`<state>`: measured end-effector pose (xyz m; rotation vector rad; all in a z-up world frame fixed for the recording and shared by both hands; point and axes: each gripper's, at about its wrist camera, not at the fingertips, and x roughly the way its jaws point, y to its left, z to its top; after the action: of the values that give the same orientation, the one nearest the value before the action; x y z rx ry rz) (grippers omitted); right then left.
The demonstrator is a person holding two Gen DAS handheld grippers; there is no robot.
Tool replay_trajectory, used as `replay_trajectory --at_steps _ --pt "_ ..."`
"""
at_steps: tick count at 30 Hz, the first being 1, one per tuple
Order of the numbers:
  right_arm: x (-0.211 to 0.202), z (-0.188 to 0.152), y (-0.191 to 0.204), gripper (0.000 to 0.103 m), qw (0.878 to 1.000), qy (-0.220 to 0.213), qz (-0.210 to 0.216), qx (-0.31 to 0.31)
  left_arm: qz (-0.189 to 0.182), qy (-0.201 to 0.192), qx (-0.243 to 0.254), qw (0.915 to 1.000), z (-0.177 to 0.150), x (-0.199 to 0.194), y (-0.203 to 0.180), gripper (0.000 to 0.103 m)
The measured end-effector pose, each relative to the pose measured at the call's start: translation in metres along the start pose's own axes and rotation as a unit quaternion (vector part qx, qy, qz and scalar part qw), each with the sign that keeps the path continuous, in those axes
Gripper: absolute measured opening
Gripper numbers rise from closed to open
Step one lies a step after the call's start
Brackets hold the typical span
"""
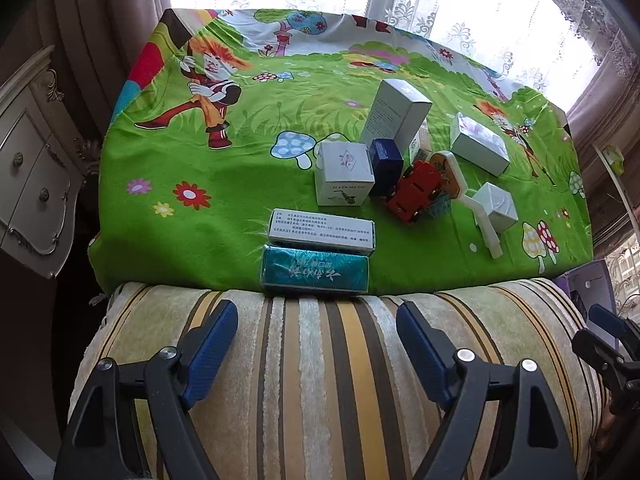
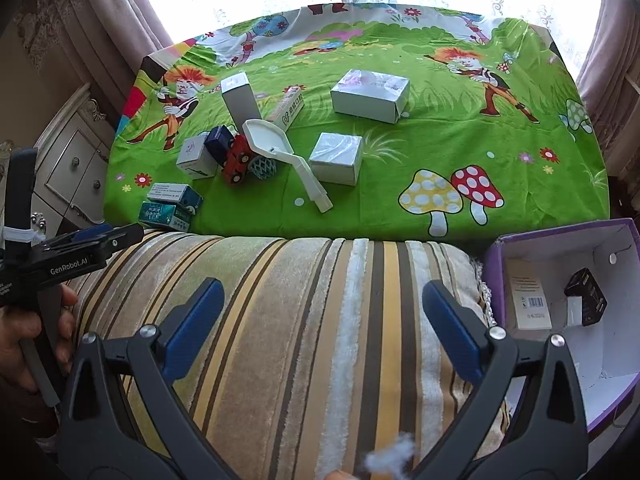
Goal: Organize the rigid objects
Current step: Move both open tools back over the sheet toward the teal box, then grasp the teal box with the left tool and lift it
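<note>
Both tools sit idle over the striped cushion (image 2: 304, 320), short of the work surface. Your left gripper (image 1: 316, 344) stands wide open with nothing between its pads; your right gripper (image 2: 320, 320) is likewise spread wide and empty.

The objects to organize lie scattered on the green cartoon cloth (image 2: 400, 168). Nearest you on the left are a teal box (image 1: 315, 273) and a white printed box (image 1: 322, 231), lying side by side and touching. Behind them a cluster crowds together: a white cube box (image 1: 344, 174), a dark blue box (image 1: 386, 166), a red toy car (image 1: 416, 190) and a white scoop (image 2: 280, 148) whose handle reaches toward you. A small white box (image 2: 336, 158) and a flat white box (image 2: 370, 94) stand apart to the right.

The purple-edged bin (image 2: 496, 276) rests at your right, beside the cushion (it already holds a black box (image 2: 586, 294) and a barcoded carton (image 2: 528, 300)).

Judged from this layout, the step in hand is selecting a further pickup. The teal box looks the easiest target: advance the left gripper over it, align the pads across its narrow width, and avoid dragging its neighbour.
</note>
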<state>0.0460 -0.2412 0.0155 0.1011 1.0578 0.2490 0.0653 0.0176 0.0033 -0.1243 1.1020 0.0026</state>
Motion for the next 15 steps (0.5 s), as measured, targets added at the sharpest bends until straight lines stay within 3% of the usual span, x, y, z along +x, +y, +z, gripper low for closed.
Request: replay_trajectory --at_steps 15 --pt "0.015 -0.005 0.003 0.101 0.999 0.018 -0.027 -0.002 0.0 0.052 0.011 0.9986 0.019 0.043 -0.002 0.082"
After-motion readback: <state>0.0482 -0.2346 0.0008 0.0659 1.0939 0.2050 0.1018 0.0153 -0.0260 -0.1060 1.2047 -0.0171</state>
